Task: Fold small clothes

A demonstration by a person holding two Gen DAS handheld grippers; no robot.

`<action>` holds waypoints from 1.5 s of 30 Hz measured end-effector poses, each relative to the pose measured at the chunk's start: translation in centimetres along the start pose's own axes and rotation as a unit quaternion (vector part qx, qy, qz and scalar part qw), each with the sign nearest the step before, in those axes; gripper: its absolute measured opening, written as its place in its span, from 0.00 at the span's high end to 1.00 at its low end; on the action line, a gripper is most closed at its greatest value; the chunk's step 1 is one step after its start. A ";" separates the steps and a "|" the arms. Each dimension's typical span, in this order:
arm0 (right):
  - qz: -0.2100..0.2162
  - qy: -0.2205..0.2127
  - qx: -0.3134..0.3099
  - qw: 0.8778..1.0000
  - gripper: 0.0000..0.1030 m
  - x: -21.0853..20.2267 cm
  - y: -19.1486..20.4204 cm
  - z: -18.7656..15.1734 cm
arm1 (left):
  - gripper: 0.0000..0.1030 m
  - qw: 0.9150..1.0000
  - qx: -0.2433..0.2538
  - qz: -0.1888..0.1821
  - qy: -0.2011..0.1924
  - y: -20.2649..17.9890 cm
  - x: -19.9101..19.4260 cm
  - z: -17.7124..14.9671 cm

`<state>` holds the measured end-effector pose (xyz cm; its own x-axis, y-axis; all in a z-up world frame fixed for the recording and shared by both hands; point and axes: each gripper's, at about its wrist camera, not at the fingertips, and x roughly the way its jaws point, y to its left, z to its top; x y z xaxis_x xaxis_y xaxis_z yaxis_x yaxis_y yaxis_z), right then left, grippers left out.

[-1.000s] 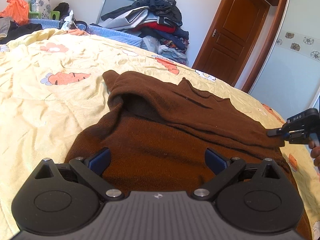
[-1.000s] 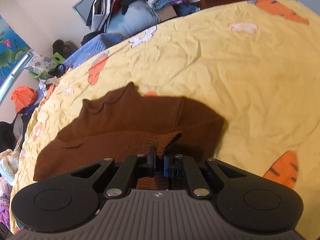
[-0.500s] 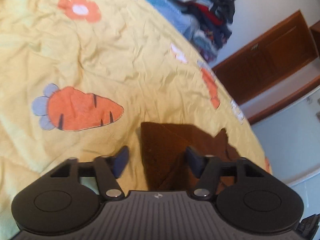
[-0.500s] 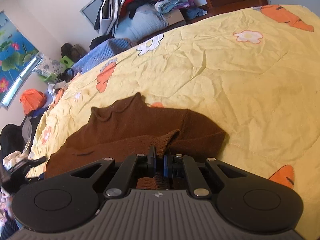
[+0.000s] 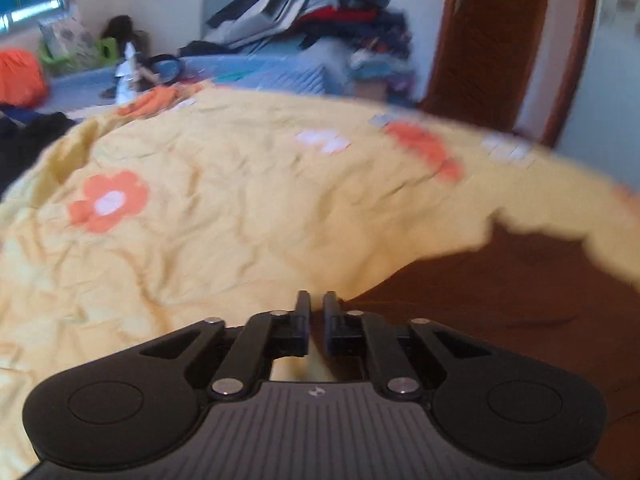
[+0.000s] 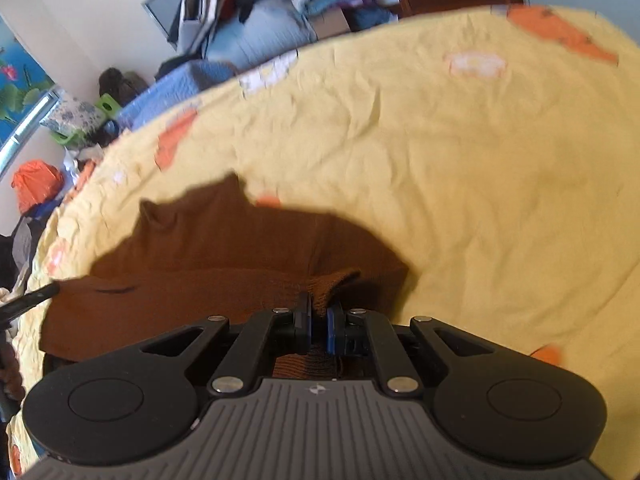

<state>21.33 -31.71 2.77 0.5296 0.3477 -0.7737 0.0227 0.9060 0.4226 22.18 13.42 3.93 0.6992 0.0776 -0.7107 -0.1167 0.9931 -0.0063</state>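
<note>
I hold one claw in each hand, and both point down to the bed. My right claw (image 6: 318,312) is pressed together on the sweater (image 6: 224,248): a ribbed end of the brown knit stands up between the two pads, and more of it shows under the claw body. From this pinch the sweater lies flat on the yellow cover (image 6: 480,160), going away to the left and to the far side. The cover has orange carrots and flowers printed on it.

My left claw (image 5: 316,304) has just been closing, and now its jaws are together with only a thin slit between them. It stands at the left edge of the sweater, where the brown cloth meets the yellow cover. The picture is blurred here, so I cannot tell if some cloth is caught in the slit. In the right wrist view the tip of this claw shows at the far left, beside the sweater's left corner.

Behind the bed there is a pile of clothes (image 5: 320,12) against the wall, and a brown door (image 5: 500,40) to the right.
</note>
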 end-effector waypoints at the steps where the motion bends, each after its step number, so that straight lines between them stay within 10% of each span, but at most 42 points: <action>1: -0.004 -0.010 0.001 1.000 0.83 0.1 0.2 -0.4 | 0.95 1.000 0.009 0.023 0.011 0.1 0.7 -0.6; 4: 0.012 -0.038 0.019 0.999 0.42 -0.9 -0.1 -0.6 | 0.95 0.999 -0.020 0.045 -0.011 1.9 -1.5 -2.0; 7: -0.024 -0.118 0.012 0.993 0.34 -4.2 0.6 -0.9 | 0.91 0.994 -0.060 0.002 -0.088 2.4 -6.3 -2.6; 12: 0.017 -0.143 -0.056 0.988 0.34 -3.4 6.1 -2.2 | 0.21 0.993 -0.032 -0.054 -0.101 -3.0 -6.2 -3.0; 17: -0.086 -0.088 -0.151 0.981 0.33 3.1 8.9 -4.7 | 0.19 0.996 0.059 0.008 -0.060 -6.7 -1.1 -5.2; 21: -0.071 -0.134 -0.195 0.969 0.32 2.7 7.7 -7.2 | 0.09 0.998 0.002 -0.038 -0.044 -3.3 -0.3 -5.6; 27: -0.085 -0.115 -0.183 0.973 0.26 1.9 9.0 -6.5 | 0.04 0.999 0.010 0.010 -0.033 -4.1 -2.5 -5.3; 31: -0.039 -0.135 -0.165 0.976 0.00 -0.9 9.9 -8.9 | 0.03 0.997 0.007 -0.036 -0.069 -4.6 -6.8 -7.7; 35: -0.090 -0.103 -0.215 0.967 0.00 1.7 9.9 -10.9 | 0.00 0.997 0.069 -0.018 -0.040 -5.6 -4.9 -10.1; 41: -0.087 -0.102 -0.205 0.970 0.02 0.6 9.0 -10.7 | 0.01 1.000 0.014 0.004 -0.013 -2.4 -5.3 -9.4; 45: -0.056 -0.139 -0.149 0.977 0.00 -4.4 7.1 -12.5 | 0.01 0.997 -0.031 -0.067 0.004 -0.4 -9.1 -11.7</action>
<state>8.54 -23.77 3.26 0.7482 0.2008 -0.6324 -0.1323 0.9791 0.1543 7.63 11.32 2.16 0.7059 -0.0565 -0.7060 -0.0662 0.9872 -0.1453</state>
